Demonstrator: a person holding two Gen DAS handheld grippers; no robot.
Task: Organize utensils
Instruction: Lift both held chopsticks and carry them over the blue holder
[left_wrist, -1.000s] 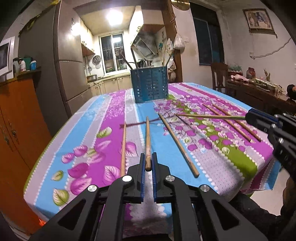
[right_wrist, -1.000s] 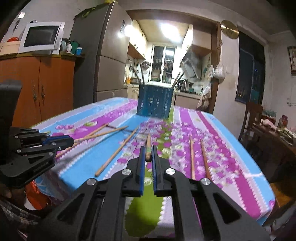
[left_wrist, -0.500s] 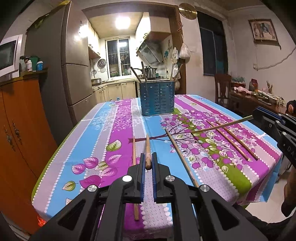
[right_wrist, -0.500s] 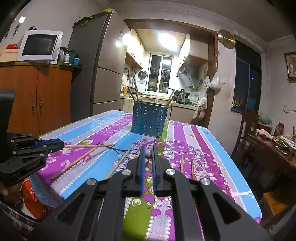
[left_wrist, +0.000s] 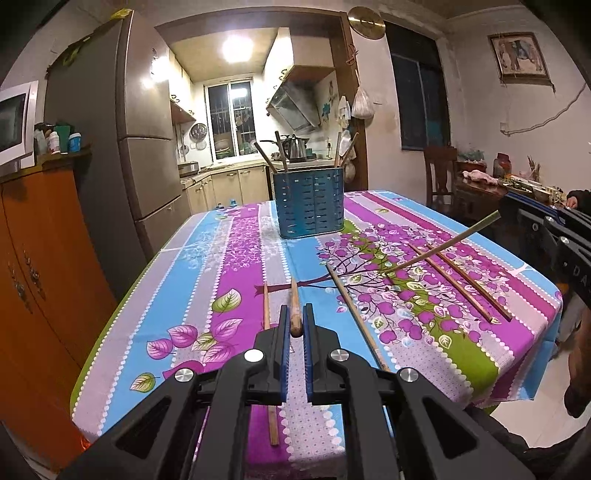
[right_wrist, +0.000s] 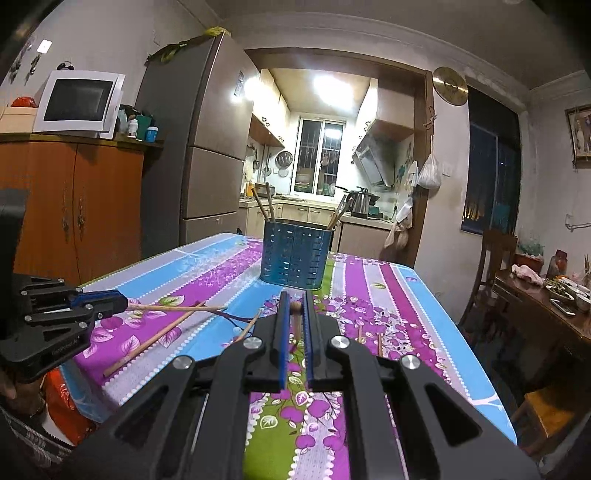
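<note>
We worked in a dim dining room, at a desk (left_wrist: 207, 258) under a striped floral cloth. A few chopsticks already stood in the blue holder (left_wrist: 308, 202) straight ahead of both tongs. Our left tongs (left_wrist: 294, 334) pinched one chopstick (left_wrist: 294, 306), and our right tongs (right_wrist: 294, 323) pinched another (right_wrist: 295, 317). Four loose chopsticks (left_wrist: 458, 282) lay on the cloth below and beside the tongs, so about half remained. Nothing blocked the path to the holder.

loose chopstick (left_wrist: 272, 413): middle hidden behind left claw (left_wrist: 294, 325) | holder (left_wrist: 309, 201) interior: unseen
</note>
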